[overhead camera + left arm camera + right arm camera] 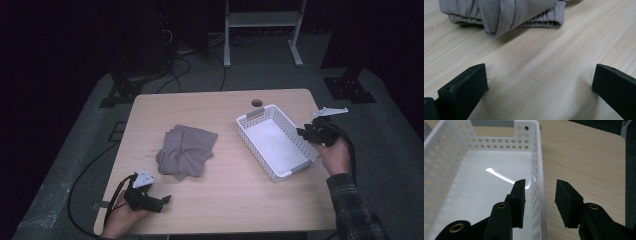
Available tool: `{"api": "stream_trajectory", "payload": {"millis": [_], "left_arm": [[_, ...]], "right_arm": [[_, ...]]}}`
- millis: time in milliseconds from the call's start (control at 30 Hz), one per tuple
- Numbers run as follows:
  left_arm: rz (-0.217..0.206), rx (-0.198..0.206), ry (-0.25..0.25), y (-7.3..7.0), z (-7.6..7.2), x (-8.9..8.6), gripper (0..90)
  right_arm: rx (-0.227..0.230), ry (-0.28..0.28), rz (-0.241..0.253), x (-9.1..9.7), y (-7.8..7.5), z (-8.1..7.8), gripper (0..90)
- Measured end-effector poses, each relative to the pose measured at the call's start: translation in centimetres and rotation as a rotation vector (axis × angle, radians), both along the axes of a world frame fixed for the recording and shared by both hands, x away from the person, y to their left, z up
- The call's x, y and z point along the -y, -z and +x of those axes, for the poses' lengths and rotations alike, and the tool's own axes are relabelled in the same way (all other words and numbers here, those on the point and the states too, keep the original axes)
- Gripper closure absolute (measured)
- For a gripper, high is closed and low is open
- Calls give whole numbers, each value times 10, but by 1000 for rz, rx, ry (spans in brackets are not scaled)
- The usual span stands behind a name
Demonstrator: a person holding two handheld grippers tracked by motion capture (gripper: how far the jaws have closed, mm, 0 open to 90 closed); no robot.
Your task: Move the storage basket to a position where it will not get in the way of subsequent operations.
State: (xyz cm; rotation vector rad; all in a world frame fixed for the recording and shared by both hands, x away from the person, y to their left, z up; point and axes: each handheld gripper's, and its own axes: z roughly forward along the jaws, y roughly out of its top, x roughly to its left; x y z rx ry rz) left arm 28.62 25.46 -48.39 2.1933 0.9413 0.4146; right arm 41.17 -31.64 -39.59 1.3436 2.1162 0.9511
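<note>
A crumpled grey cloth (186, 151) lies left of the table's middle; in the left gripper view the cloth (504, 15) sits just beyond the jaws. My left gripper (165, 201) rests low near the front left edge, open wide over bare wood (539, 75), with nothing between its jaws. A white perforated basket (255, 148) stands empty at the right. My right gripper (302, 132) is at the basket's right long wall. In its own view the right gripper (540, 183) is open and straddles the basket's wall (537, 157), one jaw inside, one outside, pads not touching it.
The wooden table (225, 200) has a round cable hole (256, 103) near its back edge, just behind the basket. On the dark floor beyond are a white metal stand (260, 20), black stand bases and cables.
</note>
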Motion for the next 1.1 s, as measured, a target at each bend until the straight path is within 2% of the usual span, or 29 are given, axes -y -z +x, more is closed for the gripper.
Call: {"api": "stream_trajectory", "payload": {"millis": [133,300,467,833,1100], "left_arm": [[0,0,0,0,0,0,0],[-2,1,-2,0,0,0,0],[-2,1,-2,0,0,0,0],[0,-1,-1,0,0,0,0],[0,-2,-1,0,0,0,0]], "right_arm": [[8,-27,34,-7,-7,-12,553],[9,-94,61,-23,-13,-30,559],[11,-156,60,-43,-14,-47,579],[-6,-251,80,-68,-4,-72,638],[-36,-311,64,-83,7,-89,682]]}}
